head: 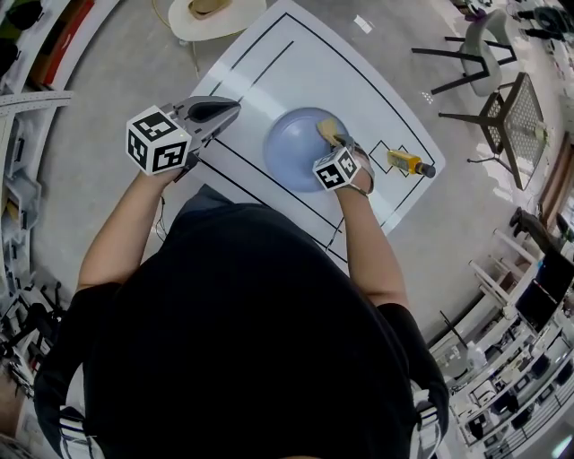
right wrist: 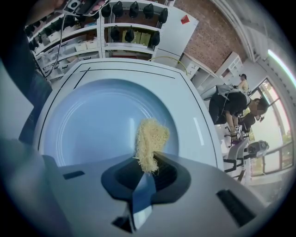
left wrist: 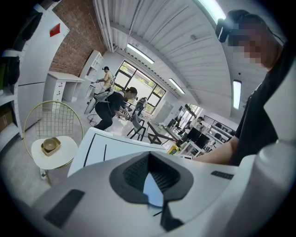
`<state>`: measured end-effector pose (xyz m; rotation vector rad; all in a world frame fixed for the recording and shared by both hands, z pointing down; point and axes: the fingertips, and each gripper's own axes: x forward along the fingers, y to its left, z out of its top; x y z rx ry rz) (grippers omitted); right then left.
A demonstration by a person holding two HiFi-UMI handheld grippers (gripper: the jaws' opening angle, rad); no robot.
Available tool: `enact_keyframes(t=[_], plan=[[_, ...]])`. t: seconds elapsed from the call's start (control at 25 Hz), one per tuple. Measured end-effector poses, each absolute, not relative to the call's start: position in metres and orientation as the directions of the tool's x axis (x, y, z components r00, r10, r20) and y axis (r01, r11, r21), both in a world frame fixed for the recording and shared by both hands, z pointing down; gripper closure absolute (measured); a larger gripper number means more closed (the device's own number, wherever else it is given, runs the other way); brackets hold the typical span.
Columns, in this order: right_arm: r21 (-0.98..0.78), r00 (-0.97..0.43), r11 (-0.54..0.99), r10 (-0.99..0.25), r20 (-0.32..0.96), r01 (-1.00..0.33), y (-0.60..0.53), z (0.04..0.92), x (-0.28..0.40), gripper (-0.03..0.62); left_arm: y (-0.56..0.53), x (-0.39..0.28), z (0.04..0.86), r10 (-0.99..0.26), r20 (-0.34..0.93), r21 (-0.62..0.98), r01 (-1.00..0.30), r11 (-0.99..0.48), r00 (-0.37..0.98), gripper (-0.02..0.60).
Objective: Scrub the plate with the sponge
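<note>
A pale blue plate [head: 289,148] lies on the white table [head: 305,63], which is marked with black lines. My right gripper [head: 334,140] is over the plate's right rim, shut on a yellow fibrous sponge [head: 329,131]. In the right gripper view the sponge [right wrist: 150,139] sticks out past the gripper [right wrist: 147,167] over the plate [right wrist: 88,125]; whether it touches the plate I cannot tell. My left gripper [head: 230,109] is held up left of the plate, apart from it. Its jaws look shut with nothing between them [left wrist: 149,175].
A yellow bottle [head: 409,162] lies on the table to the right of the plate. A round white side table [head: 215,16] with a small bowl [left wrist: 50,146] stands beyond the far-left corner. Dark chairs [head: 489,63] stand to the right, and shelving runs along the room's left side.
</note>
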<state>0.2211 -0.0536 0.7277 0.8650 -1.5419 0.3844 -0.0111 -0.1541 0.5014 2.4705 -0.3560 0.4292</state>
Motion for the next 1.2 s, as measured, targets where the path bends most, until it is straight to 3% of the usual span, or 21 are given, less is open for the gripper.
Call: enact_keyframes(t=[0.48,1.2], plan=[[0.226,0.109,0.633,-0.219,0.970,-0.740,-0.015,0.730,0.238,0.559,-0.141,0.004,0.499,-0.135,0.364,0.520,-0.322,-0.792,0.921,0.578],[-0.017,0.038,0.554,0.088,0.995,-0.832,0.047,0.723,0.219,0.560,-0.118,0.000,0.492,-0.143,0.341,0.525,-0.314,-0.791,0.929,0.578]])
